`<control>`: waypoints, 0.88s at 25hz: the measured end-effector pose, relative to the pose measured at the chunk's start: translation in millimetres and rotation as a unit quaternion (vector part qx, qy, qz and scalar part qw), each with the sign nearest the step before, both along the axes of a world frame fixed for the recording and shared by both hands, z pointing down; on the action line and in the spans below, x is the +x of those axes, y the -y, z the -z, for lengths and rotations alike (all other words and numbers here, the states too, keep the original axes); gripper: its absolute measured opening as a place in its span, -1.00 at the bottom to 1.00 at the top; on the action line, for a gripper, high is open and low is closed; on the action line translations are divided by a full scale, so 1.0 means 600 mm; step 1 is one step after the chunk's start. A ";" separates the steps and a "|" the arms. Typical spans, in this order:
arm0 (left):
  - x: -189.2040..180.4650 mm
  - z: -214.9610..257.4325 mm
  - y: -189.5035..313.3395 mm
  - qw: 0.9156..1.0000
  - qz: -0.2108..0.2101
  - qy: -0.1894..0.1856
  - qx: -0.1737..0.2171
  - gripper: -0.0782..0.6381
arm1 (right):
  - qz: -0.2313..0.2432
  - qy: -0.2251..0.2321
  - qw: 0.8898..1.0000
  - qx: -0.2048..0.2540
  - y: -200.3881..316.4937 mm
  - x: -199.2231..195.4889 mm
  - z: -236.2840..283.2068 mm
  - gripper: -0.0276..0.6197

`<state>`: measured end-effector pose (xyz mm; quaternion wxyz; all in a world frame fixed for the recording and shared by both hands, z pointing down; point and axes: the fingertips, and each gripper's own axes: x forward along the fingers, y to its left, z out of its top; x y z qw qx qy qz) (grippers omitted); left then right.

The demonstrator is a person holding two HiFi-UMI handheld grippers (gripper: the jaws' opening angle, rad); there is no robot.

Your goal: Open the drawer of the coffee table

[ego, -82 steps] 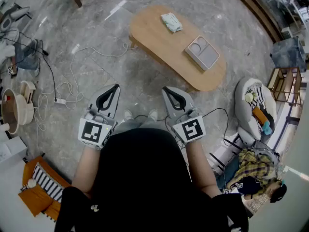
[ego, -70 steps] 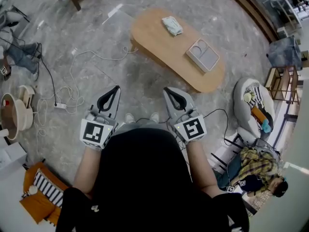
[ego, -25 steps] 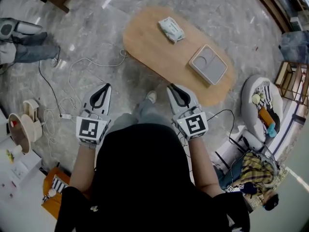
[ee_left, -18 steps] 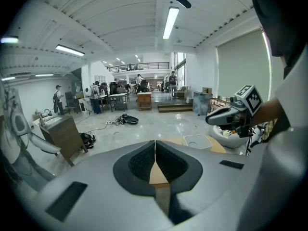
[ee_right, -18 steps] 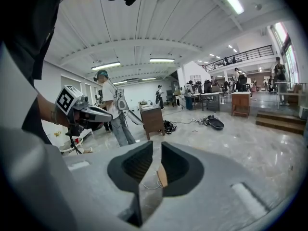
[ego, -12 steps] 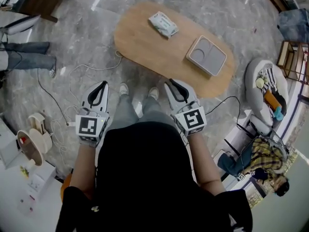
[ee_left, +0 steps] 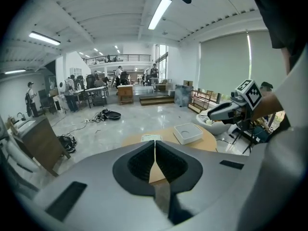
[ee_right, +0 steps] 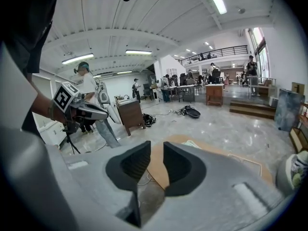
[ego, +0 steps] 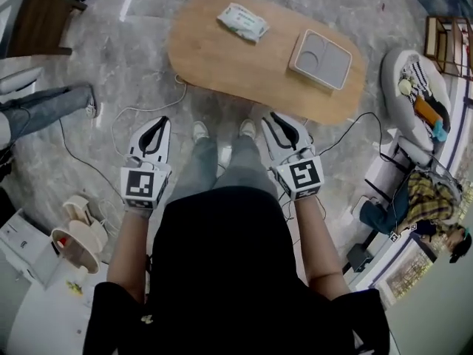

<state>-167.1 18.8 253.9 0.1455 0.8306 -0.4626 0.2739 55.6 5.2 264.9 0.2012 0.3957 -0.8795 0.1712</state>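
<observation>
Seen from overhead, the left gripper (ego: 157,123) and right gripper (ego: 273,117) are hovering beside the near edge of the coffee table worktop (ego: 222,50).

In the left gripper view, the jaws are pressing together, empty.

In the right gripper view, the jaws have just been opening and are standing slightly apart, empty, facing the worktop.

A white pack of wipes (ego: 242,21) lies near the far left end of the desk (ego: 222,58). A grey square tray (ego: 321,58) with moulded hollows sits near the right end, well apart from it. On the marble floor (ego: 133,58), a white cable (ego: 148,109) trails from the desk's left edge. A brown wooden piece of furniture (ego: 37,22) stands at upper left. Someone's jeans-clad leg (ego: 52,106) reaches in from the left. A plaid cloth (ego: 427,194) lies far right.
</observation>
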 end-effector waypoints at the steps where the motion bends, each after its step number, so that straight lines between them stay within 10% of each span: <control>1: -0.005 -0.008 0.002 1.000 -0.008 0.001 -0.004 -0.74 | -0.010 -0.002 1.000 -0.003 -0.001 -0.002 -0.006 -0.66; 22: -0.073 -0.265 0.023 0.989 -0.115 0.029 -0.082 -0.74 | -0.162 -0.040 0.982 -0.087 -0.078 0.018 -0.252 -0.59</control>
